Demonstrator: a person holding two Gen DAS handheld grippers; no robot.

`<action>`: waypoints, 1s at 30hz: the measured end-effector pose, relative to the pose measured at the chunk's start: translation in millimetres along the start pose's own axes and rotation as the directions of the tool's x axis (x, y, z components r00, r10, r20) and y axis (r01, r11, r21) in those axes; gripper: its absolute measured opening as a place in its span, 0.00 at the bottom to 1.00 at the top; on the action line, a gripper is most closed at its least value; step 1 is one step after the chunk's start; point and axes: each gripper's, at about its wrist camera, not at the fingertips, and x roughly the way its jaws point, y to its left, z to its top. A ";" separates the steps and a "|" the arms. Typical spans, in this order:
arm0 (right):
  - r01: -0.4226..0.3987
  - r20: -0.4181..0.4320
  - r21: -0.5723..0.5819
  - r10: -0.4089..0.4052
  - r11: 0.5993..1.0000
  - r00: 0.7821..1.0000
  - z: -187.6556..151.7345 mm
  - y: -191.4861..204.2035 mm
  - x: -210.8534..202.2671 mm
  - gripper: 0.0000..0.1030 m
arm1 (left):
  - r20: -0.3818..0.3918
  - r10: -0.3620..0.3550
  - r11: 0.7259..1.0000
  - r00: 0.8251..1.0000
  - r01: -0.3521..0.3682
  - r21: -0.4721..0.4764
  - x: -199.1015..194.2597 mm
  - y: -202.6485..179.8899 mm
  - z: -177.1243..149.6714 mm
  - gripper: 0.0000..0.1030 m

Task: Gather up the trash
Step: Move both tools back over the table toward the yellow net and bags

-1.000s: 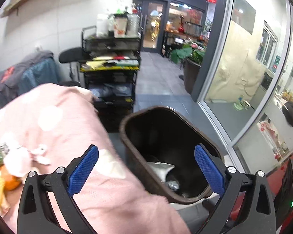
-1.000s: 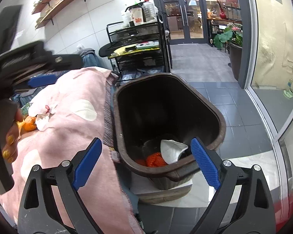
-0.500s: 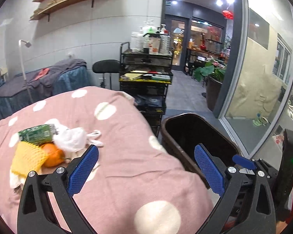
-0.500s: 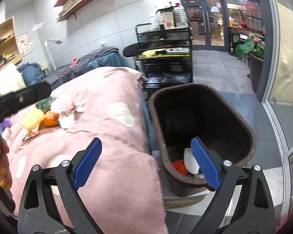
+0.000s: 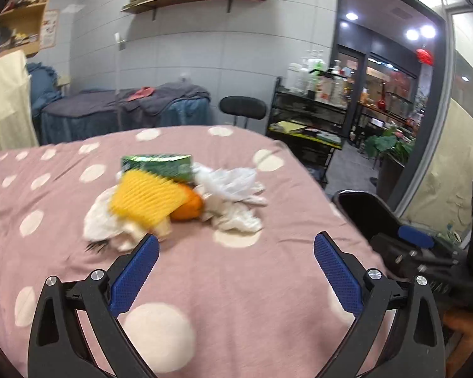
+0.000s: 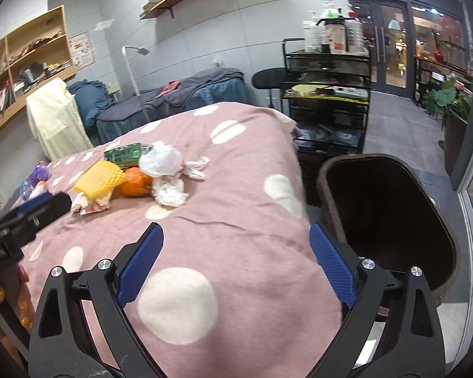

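Observation:
A heap of trash lies on the pink dotted bed cover [image 5: 236, 283]: a yellow foam net [image 5: 146, 200], an orange [image 5: 187, 208], a green packet [image 5: 157, 165], a white plastic bag [image 5: 230, 179] and crumpled tissue [image 5: 236, 219]. The same heap shows in the right wrist view: net [image 6: 99, 178], orange [image 6: 137, 184], bag [image 6: 160, 160]. My left gripper [image 5: 236, 252] is open and empty, short of the heap. My right gripper [image 6: 236, 249] is open and empty over the cover's edge, beside the dark brown trash bin [image 6: 391, 217].
A black wire cart [image 6: 326, 94] with bottles stands behind the bed, with a black stool [image 5: 242, 107] next to it. A purple item [image 6: 41, 171] lies at the cover's far left. Glass wall and potted plant [image 6: 447, 100] are at right.
Both grippers have swung left from the bin toward the bed. The trash heap has come to the middle of the left wrist view, and the bin has slid to the right.

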 end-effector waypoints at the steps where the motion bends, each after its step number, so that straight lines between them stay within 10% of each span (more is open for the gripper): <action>1: -0.007 -0.002 -0.013 0.007 1.000 1.000 0.9 5.7 1.3 0.90 | -0.005 0.022 1.000 1.000 -0.022 -0.014 -1.1 9.7 -4.6 0.94; 17: -0.207 -0.134 -0.129 0.189 0.970 0.973 30.7 91.6 61.0 0.90 | -0.105 0.118 0.983 0.987 -0.131 -0.131 14.7 113.5 -16.0 0.94; 30: -0.078 -0.207 -0.165 0.043 0.983 0.977 91.2 106.8 157.0 0.77 | -0.111 0.068 0.996 0.992 -0.074 -0.053 58.3 104.5 36.1 0.94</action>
